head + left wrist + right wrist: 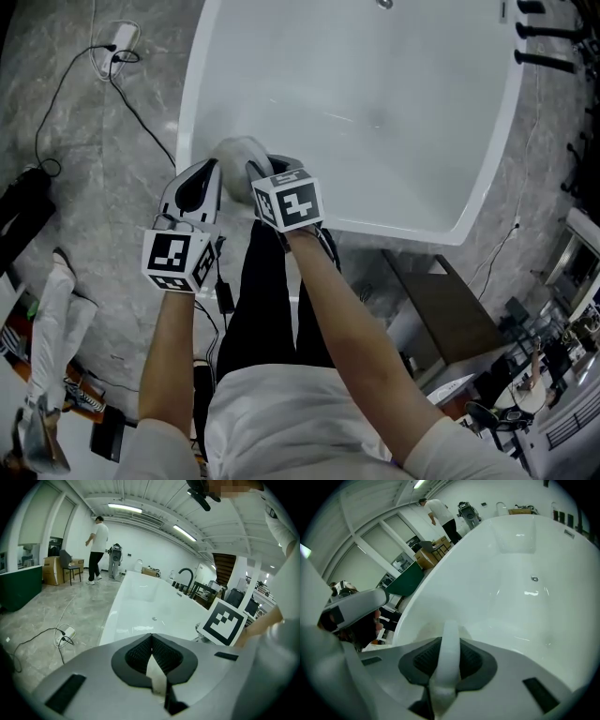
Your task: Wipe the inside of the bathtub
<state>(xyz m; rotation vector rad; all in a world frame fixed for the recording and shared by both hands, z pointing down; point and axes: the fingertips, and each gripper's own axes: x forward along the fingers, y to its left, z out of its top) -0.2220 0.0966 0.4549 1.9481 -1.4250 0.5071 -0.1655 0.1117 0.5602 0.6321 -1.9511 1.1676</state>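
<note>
The white bathtub (190, 103) fills the top of the head view, and both grippers are at its near rim. A white cloth (238, 156) is bunched on that rim between them. My left gripper (208, 180) is shut on a corner of the cloth (155, 673), which shows as a thin white strip between its dark pads. My right gripper (259, 174) is shut on the cloth (447, 654) too, with a thick white fold running through its jaws. The tub's inside (520, 602) with its drain (534, 578) lies beyond the right gripper (448, 637). The left gripper (151, 639) looks along the tub (140, 599).
Black cables and a power strip (118, 41) lie on the grey floor left of the tub. A dark rack (551, 39) stands at the tub's right. A curved faucet (185, 576) rises at the far side. A person (97, 549) stands far off. My legs (267, 300) are against the tub's near end.
</note>
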